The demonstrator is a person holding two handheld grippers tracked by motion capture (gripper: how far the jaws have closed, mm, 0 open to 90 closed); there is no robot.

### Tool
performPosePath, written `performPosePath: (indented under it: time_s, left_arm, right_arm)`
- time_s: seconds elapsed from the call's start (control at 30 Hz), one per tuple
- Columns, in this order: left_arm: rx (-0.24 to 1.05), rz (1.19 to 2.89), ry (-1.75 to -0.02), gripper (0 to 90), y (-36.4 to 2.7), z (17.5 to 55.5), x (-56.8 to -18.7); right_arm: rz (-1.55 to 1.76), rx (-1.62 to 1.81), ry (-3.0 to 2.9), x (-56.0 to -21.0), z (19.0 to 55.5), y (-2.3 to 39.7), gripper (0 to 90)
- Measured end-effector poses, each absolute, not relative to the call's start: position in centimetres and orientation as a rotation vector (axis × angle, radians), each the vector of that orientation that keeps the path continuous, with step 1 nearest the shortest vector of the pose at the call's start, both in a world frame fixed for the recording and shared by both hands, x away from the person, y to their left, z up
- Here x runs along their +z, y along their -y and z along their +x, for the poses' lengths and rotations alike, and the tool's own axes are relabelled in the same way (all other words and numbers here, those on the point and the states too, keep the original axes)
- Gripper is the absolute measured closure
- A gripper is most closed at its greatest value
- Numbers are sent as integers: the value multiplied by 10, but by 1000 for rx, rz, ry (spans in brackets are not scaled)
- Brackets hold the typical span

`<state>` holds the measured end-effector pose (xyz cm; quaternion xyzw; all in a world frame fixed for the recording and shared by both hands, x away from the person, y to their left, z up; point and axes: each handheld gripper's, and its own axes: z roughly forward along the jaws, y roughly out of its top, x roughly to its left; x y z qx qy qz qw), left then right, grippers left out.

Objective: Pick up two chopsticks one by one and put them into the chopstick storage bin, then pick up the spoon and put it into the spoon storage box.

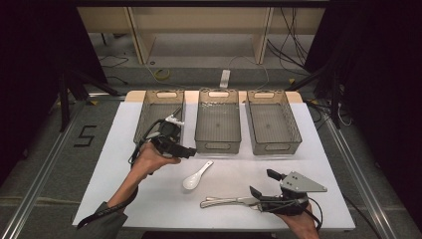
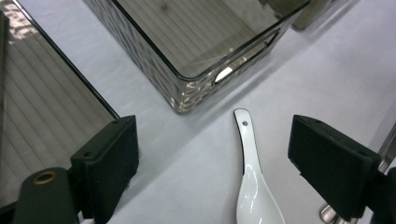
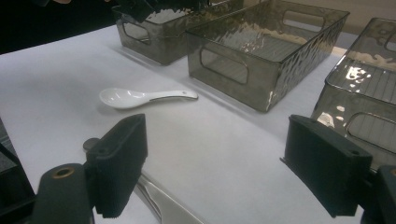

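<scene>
White spoon (image 2: 254, 186) lay on the table (image 1: 234, 172) just in front of mid bin (image 1: 217, 121). Your L gripper (image 1: 189, 151) hovered beside it, jaws wide, empty; approach step, I'd say. Next: lower, straddle handle. R gripper (image 1: 263, 183) was open too, near metal utensil (image 1: 226, 202).

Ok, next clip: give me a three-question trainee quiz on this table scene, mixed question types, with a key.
1. True or false: the white spoon lies inside the middle bin.
2. Which utensil lies by the right gripper? A) metal tongs B) a whisk C) a cup
3. How many grey bins stand in the row at the far side of the table, and how do the left gripper's jaws stand?

Key:
1. False. It lies on the table in front of the bins.
2. A.
3. Three: the left bin, the middle one and the right bin. The jaws stand open, the spoon on the table ahead of them.
</scene>
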<state>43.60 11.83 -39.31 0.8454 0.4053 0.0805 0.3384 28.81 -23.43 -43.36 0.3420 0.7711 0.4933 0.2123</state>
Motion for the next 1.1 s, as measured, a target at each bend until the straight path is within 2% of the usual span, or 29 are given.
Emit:
performPosePath:
  time_s: [0.57, 0.97, 1.1]
  left_arm:
    - [148, 2303, -1043, 160, -99, 432, -412]
    - [78, 2356, -1038, 235, -85, 434, -423]
    - [33, 2354, -1042, 288, -75, 438, -432]
  right_arm:
    - [944, 1369, -2140, -433, 288, 233, 221]
    - [929, 1360, -2152, -433, 288, 232, 221]
    - [927, 1350, -2156, -434, 288, 230, 222]
